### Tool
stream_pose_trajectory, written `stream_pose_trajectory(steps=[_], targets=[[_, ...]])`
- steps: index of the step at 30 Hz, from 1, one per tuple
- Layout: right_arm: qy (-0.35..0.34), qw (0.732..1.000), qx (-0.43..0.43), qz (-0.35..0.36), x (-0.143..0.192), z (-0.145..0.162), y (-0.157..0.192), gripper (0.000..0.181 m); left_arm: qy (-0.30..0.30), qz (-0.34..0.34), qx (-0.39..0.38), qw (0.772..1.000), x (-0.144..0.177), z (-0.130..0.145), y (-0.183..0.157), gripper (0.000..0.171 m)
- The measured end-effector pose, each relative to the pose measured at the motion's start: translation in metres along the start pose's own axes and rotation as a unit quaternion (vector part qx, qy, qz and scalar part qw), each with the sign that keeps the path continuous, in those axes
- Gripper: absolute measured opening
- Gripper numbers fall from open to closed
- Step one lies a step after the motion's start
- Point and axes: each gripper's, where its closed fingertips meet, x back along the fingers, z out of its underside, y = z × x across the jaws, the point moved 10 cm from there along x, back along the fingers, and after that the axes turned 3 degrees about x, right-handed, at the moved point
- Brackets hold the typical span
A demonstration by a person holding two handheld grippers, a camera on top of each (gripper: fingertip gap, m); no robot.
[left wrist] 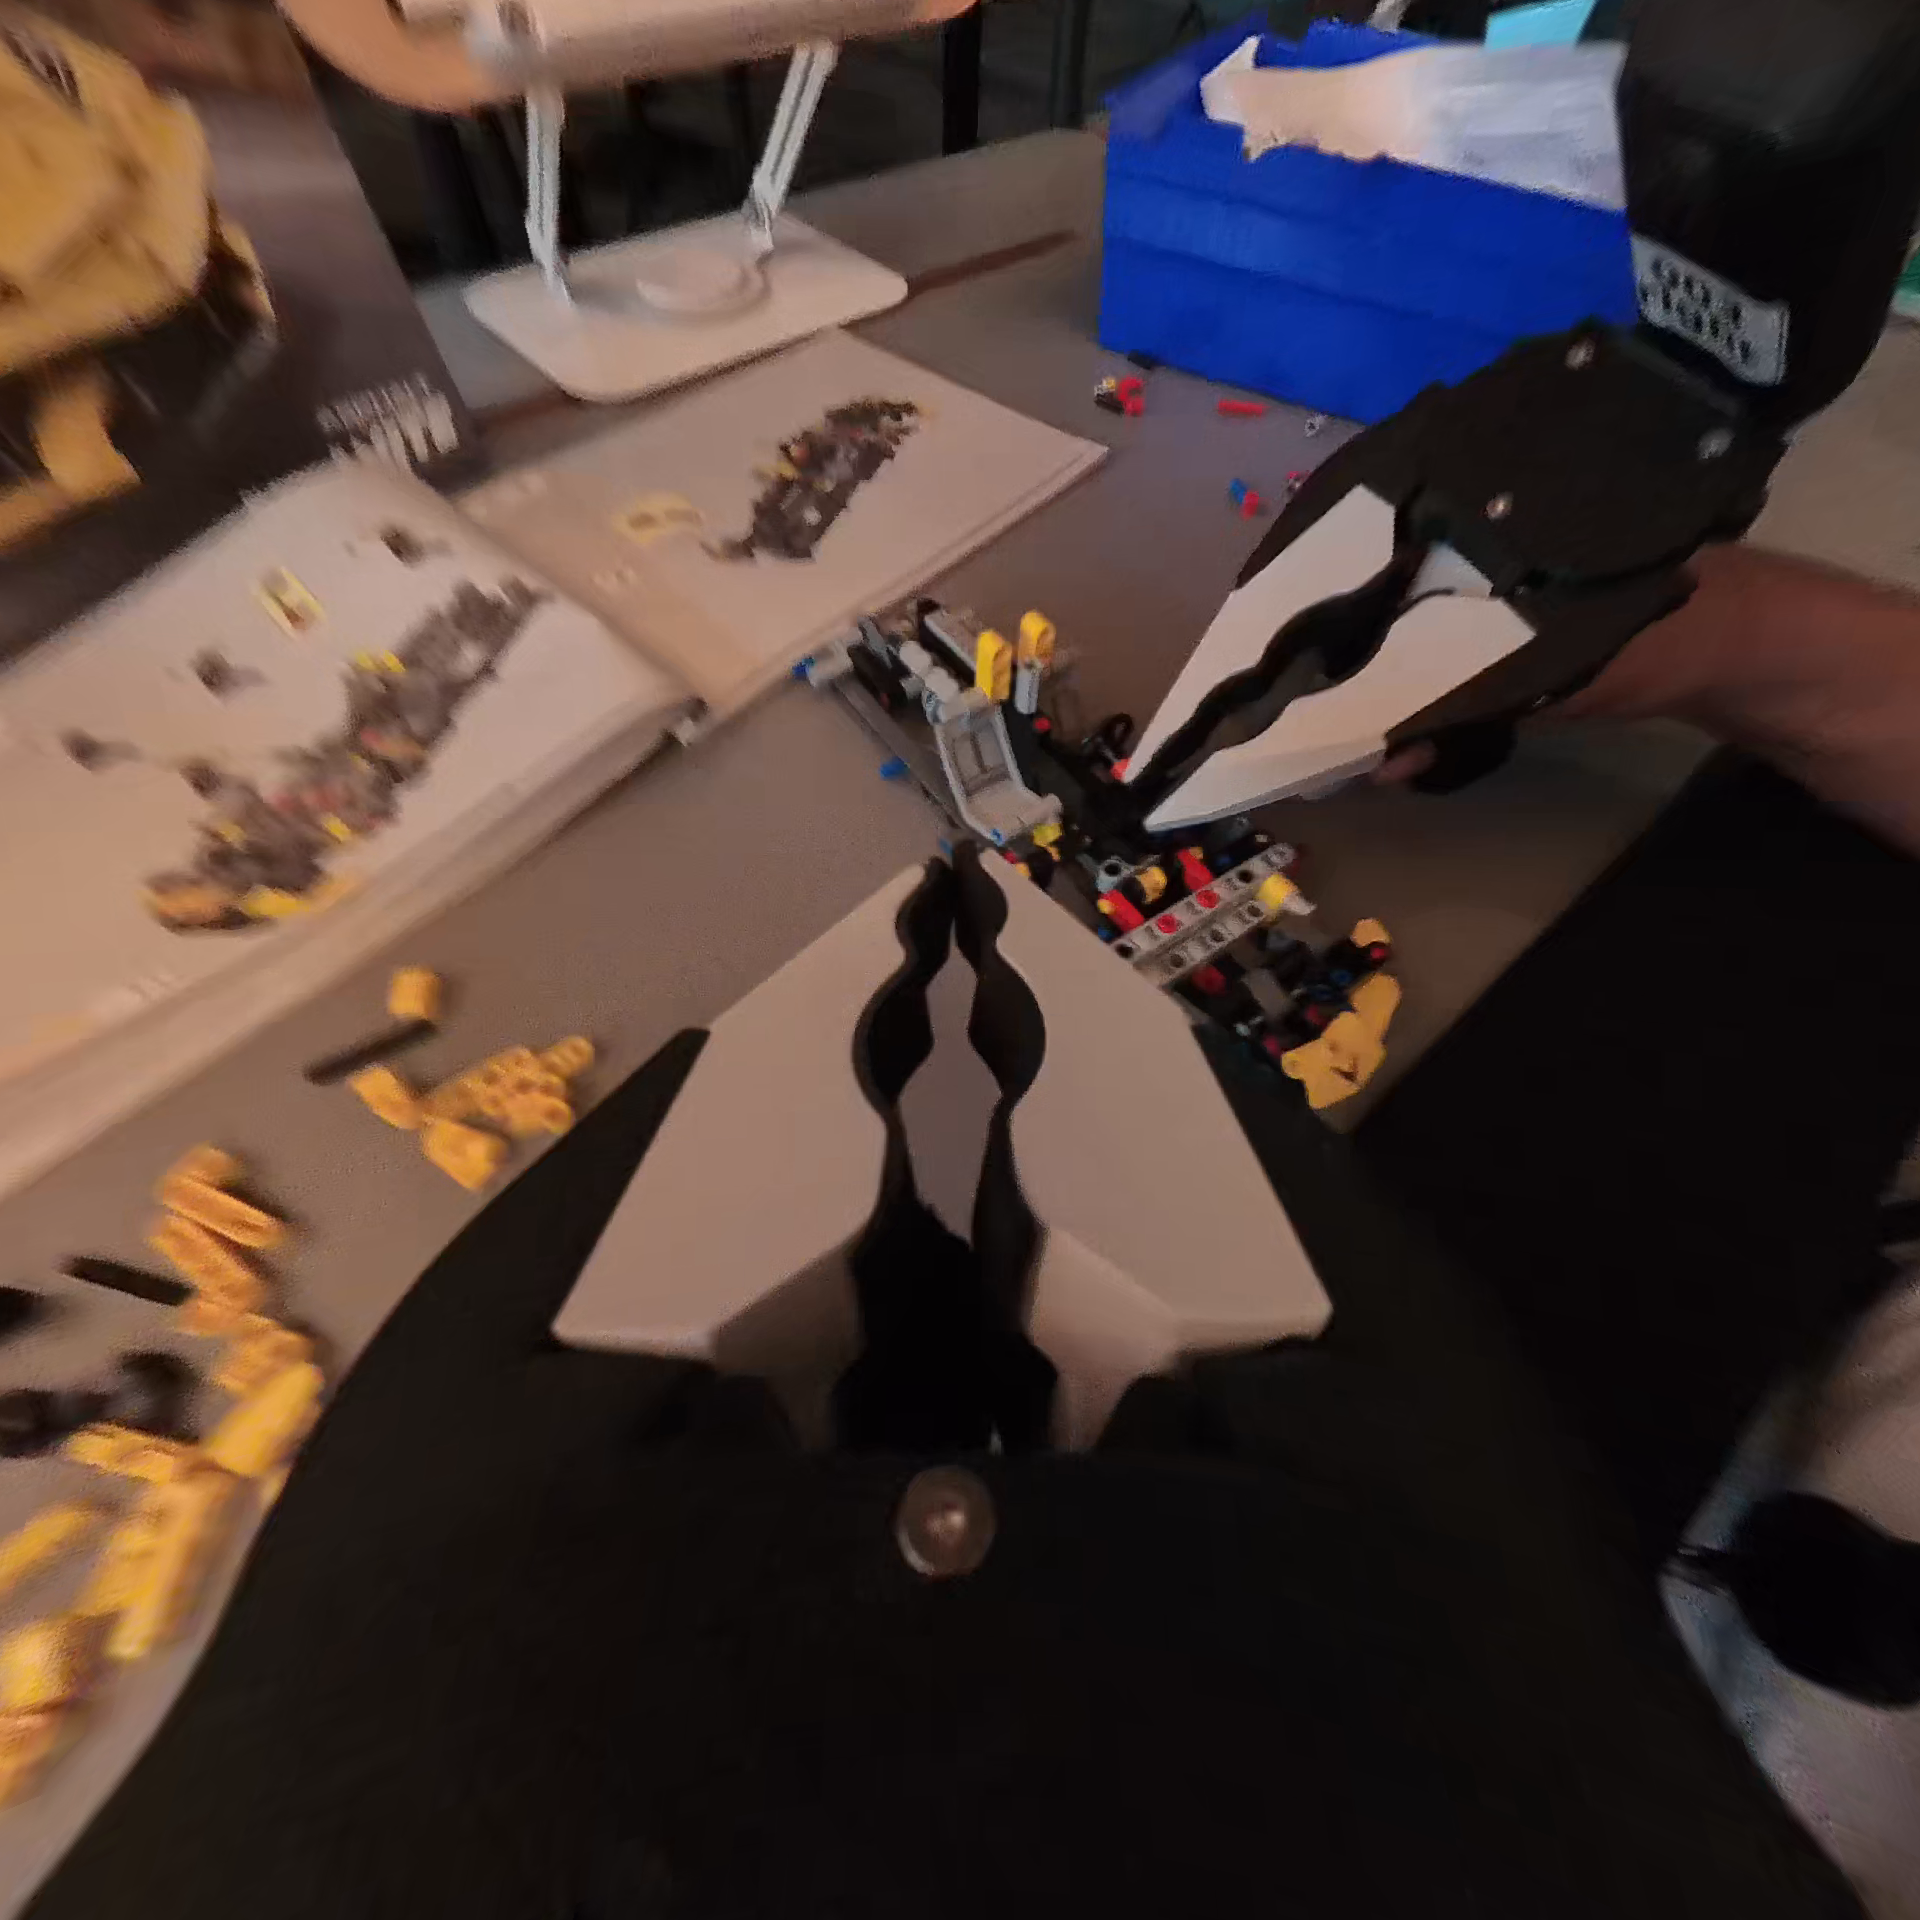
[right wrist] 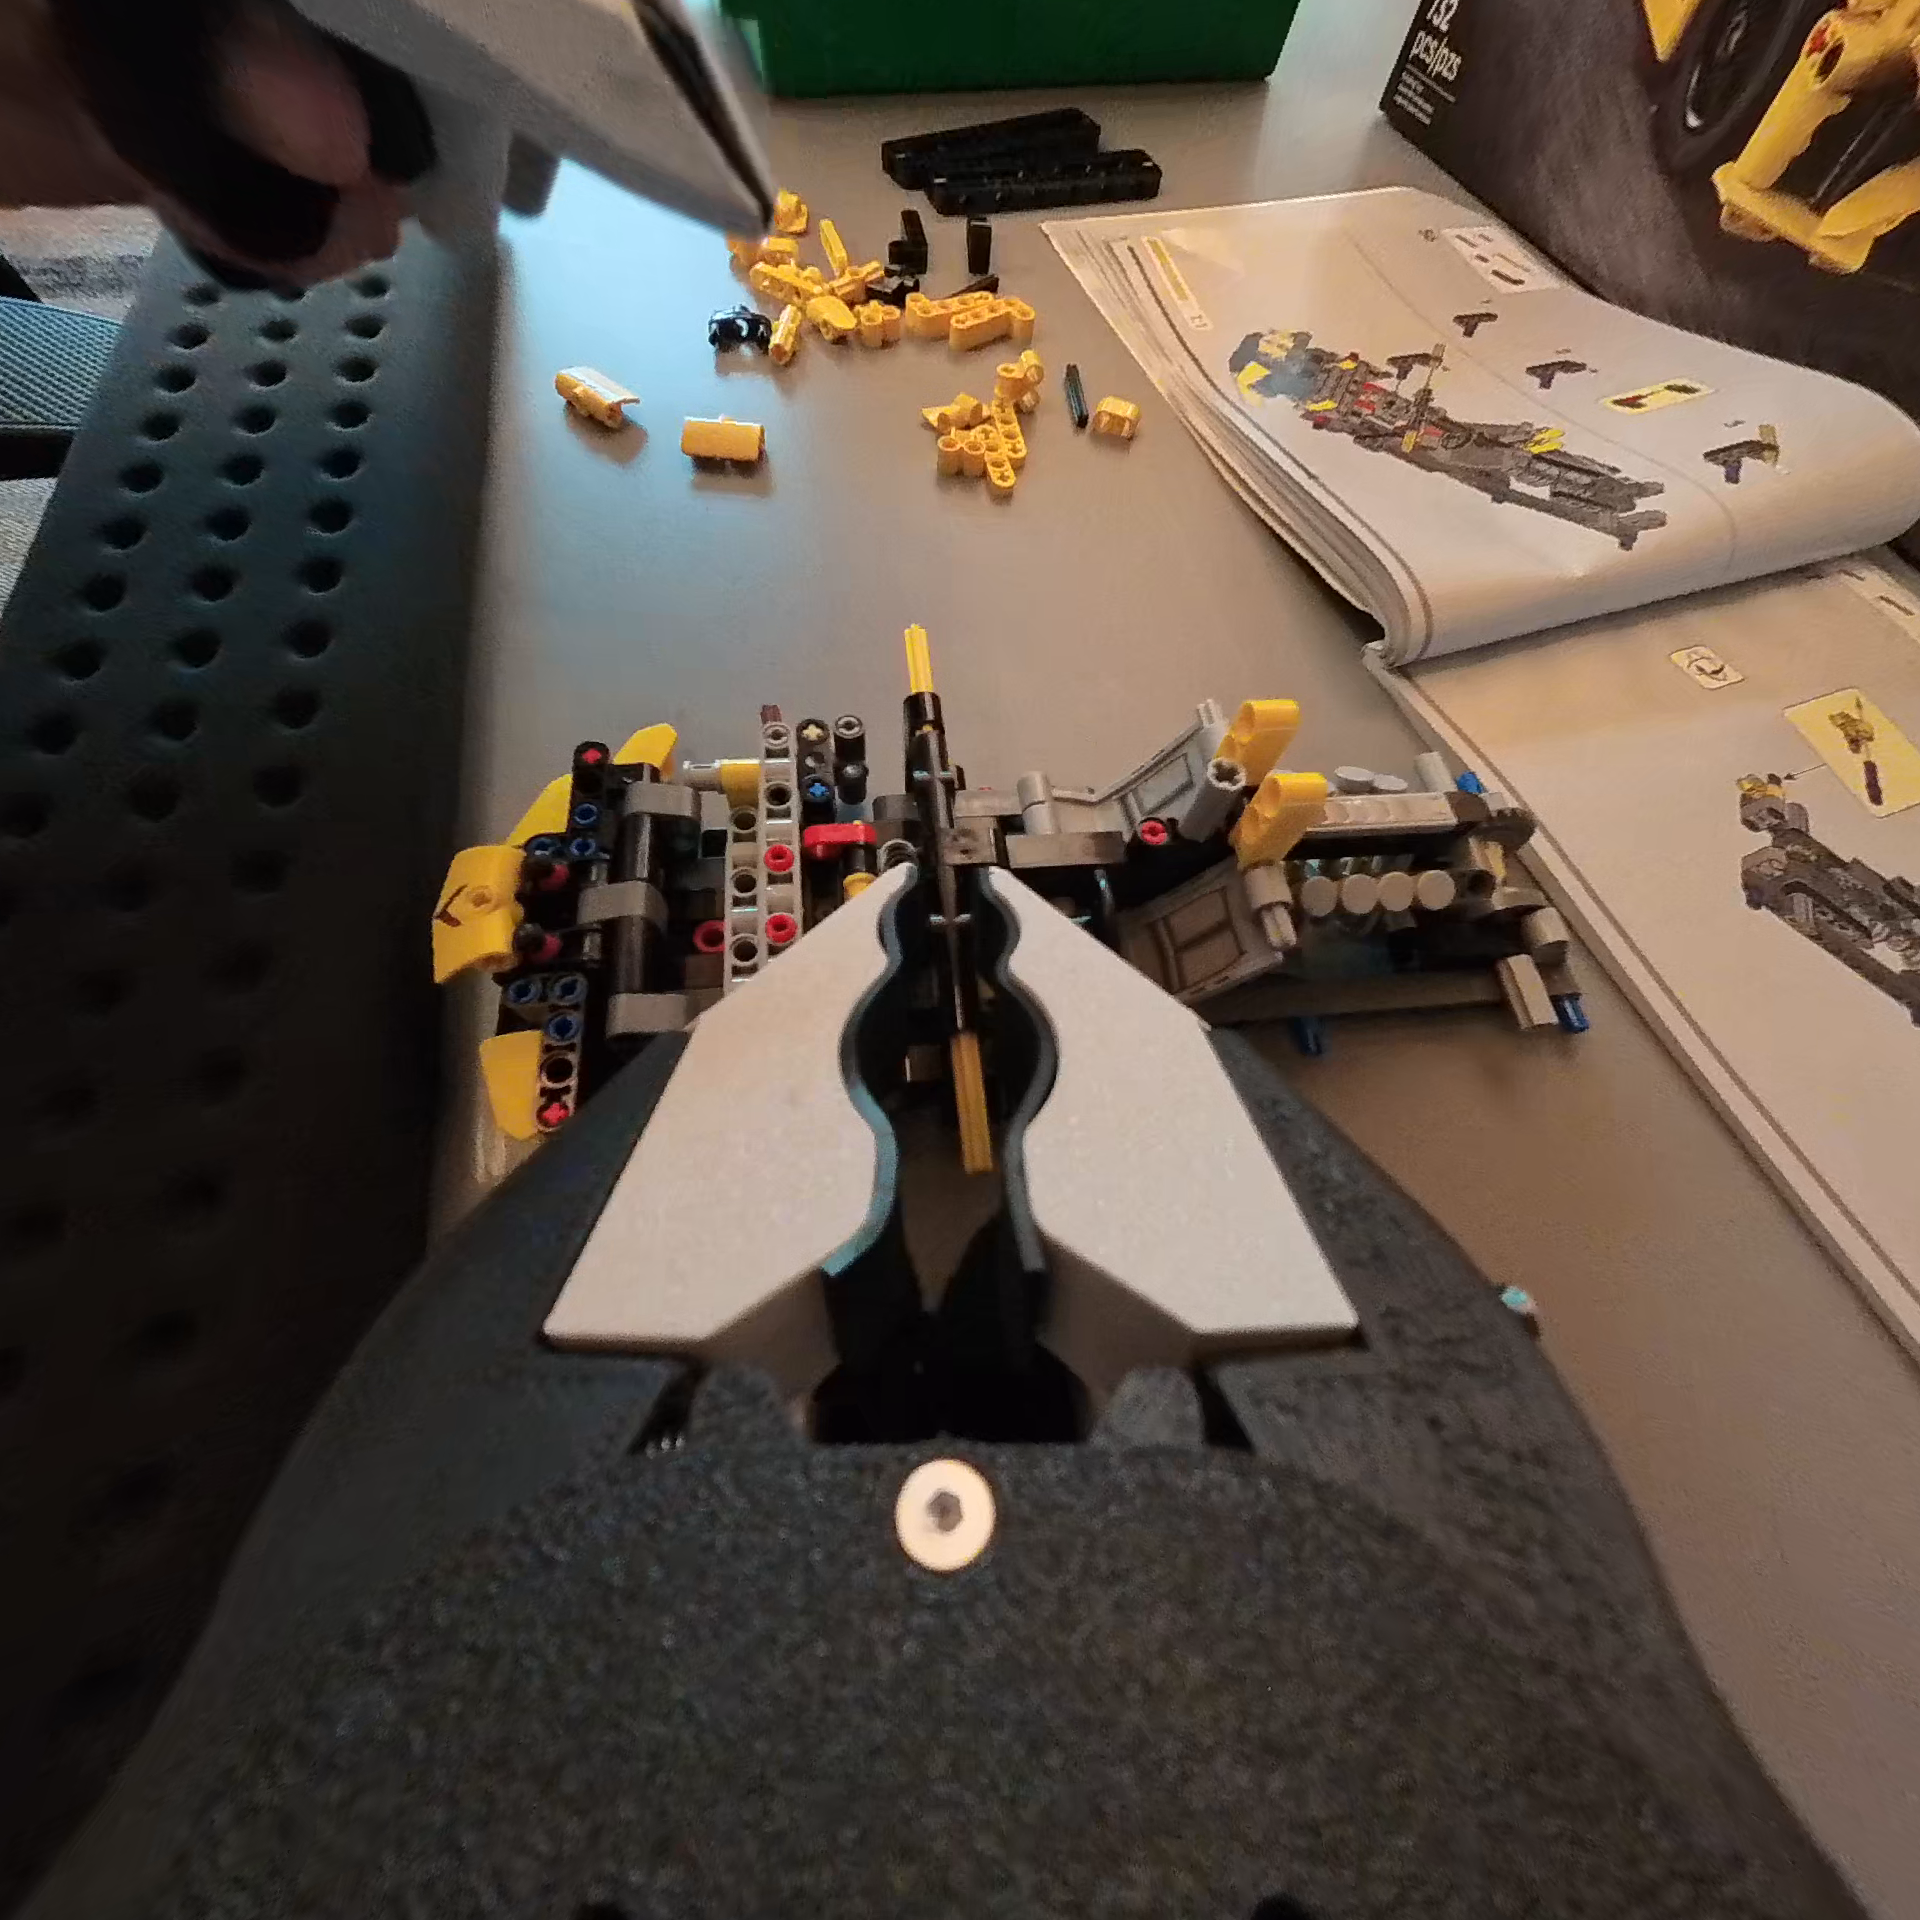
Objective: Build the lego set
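The part-built lego model, black and grey with red, blue and yellow pieces, lies on the grey table; it also shows in the left wrist view. My right gripper is shut on a thin black and yellow axle that stands up from the model's middle. The right gripper also shows in the left wrist view, tips down on the model. My left gripper is shut with nothing between its tips, hovering just left of the model. It appears blurred at the top of the right wrist view.
Loose yellow and black pieces lie scattered left of the model. The open instruction booklet and the set's box lie behind. A blue bin, a white stand base, black beams and a perforated chair back surround them. Some 11 centimetres of space lies between my two pairs of fingers.
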Motion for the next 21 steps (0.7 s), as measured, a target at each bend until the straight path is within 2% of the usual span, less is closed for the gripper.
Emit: stream_pose_trajectory(steps=[2, 9, 11, 14, 16, 19, 21], targets=[[0.0, 1.0, 0.003, 0.003, 0.0, 0.0, 0.001, 0.008, 0.018, 0.014, 0.038, 0.999, -0.004, 0.007, 0.0, 0.0], [-0.002, 1.0, 0.002, 0.003, 0.0, 0.0, 0.0, 0.008, 0.032, 0.017, 0.024, 0.999, -0.018, 0.01, -0.003, 0.0], [-0.002, 1.0, 0.002, 0.003, 0.0, 0.0, 0.001, 0.008, 0.022, 0.056, 0.065, 0.996, -0.019, 0.008, -0.006, 0.001], [-0.002, 1.0, 0.002, 0.002, -0.001, 0.0, 0.0, 0.008, -0.025, 0.1, 0.147, 0.984, -0.016, 0.005, 0.0, 0.005], [-0.002, 1.0, 0.002, 0.002, -0.001, 0.0, 0.001, 0.008, -0.059, 0.133, 0.208, 0.967, -0.013, 0.003, 0.007, 0.013], [-0.003, 1.0, 0.001, 0.002, -0.001, 0.0, 0.001, 0.008, -0.125, 0.222, 0.33, 0.909, -0.008, -0.001, 0.017, 0.018], [-0.002, 1.0, 0.002, 0.003, -0.001, 0.0, 0.001, 0.008, -0.144, 0.249, 0.363, 0.886, -0.005, 0.0, 0.022, 0.018]])
